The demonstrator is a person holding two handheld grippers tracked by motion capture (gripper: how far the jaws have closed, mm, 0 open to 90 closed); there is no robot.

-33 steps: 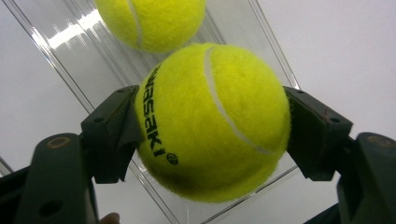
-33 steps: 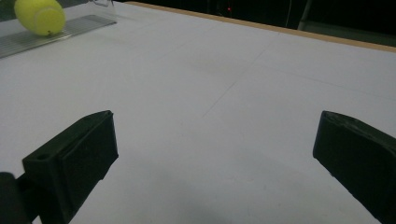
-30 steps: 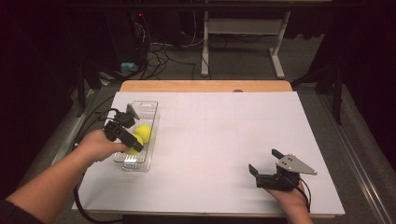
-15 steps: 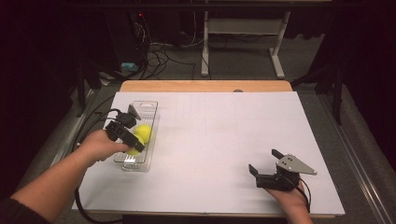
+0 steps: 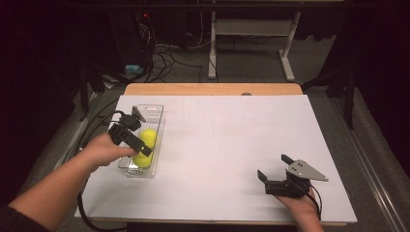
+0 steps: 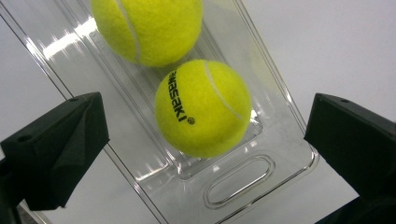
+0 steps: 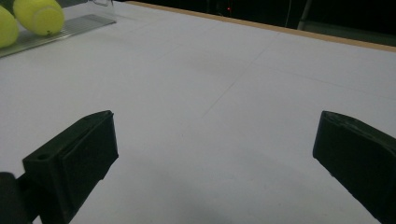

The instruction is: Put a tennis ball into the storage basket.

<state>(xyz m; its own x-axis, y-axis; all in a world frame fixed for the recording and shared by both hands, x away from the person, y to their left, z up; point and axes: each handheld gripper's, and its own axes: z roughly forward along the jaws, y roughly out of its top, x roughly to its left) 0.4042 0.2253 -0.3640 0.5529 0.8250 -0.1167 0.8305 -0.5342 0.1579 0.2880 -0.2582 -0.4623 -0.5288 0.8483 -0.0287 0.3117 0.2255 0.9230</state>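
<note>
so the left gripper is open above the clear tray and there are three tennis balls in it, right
Not quite: the clear tray holds two tennis balls, not three, as the left gripper view shows. The rest stands: the left gripper is open above the tray, its jaws having just been opening, with nothing pressed between them.

Bare table (image 5: 227,145) right of ball-filled tray (image 5: 153,112)

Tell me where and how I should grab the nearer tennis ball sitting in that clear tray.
Probably from straight above, jaws across the widest middle of the nearer tennis ball. The clear tray walls flank it and the second ball sits close at one end, so the top is the free approach. The left gripper, just opened, hangs over it.
</note>
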